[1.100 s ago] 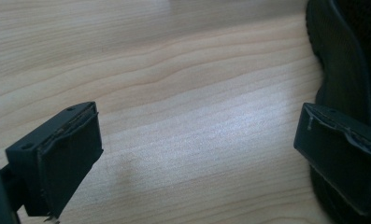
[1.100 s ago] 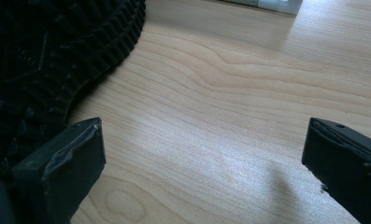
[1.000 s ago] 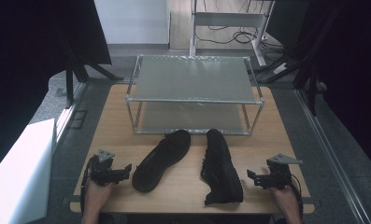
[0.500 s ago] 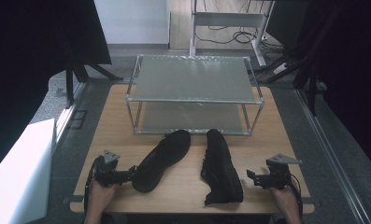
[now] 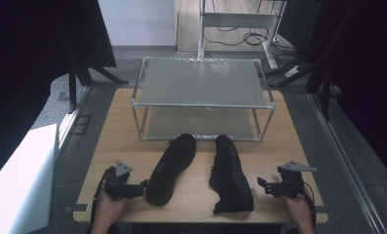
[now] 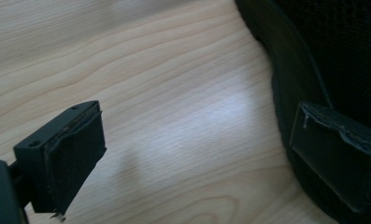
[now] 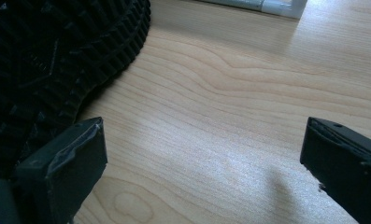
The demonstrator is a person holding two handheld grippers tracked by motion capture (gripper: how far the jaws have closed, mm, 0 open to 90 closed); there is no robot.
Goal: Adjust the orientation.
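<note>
One black shoe lies just beside the left hand-held gripper.

- The high view is dim around its edges, with near-black curtains left and right; the wooden table is evenly and moderately lit
- Brighter daylight falls on the floor at the back, and the rack's metal shelf gives a soft grey sheen
- The two black shoes read as dark shapes with little surface detail
- The left gripper view shows a pale patch of glare on the wood, with a soft shadow under the near jaw
- The right gripper view has a similar sheen; its jaws are slightly blurred
- The high view is soft and low in detail overall
</note>
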